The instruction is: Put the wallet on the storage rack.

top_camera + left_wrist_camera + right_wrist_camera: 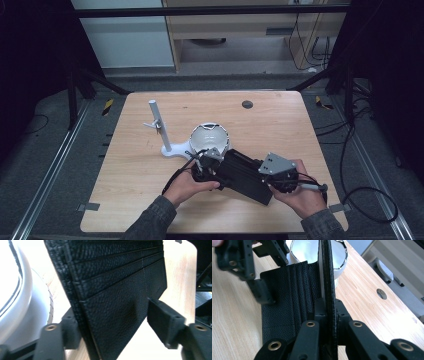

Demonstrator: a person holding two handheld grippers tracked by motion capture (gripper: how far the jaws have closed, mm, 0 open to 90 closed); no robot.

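- Left gripper (204, 169) sits at the wallet's (245, 175) left end, close to the white bowl (210, 138). Its jaws are apart, straddling the card-slot flap, and from the left gripper view one pad looks close to the leather while the other stands clear, so no real pinch. If it closes off-centre, the flap could slide out or crease.
- That bowl and the white stand (161, 131) are right behind, so any swing of the left hand might bump them.
- The wallet lies open near the table's (280, 115) front edge, one flap flat, the other upright.
- Right gripper (327, 312) is clamped tight on that upright flap. Pulling too hard against the left could drag the wallet or twist the spine.
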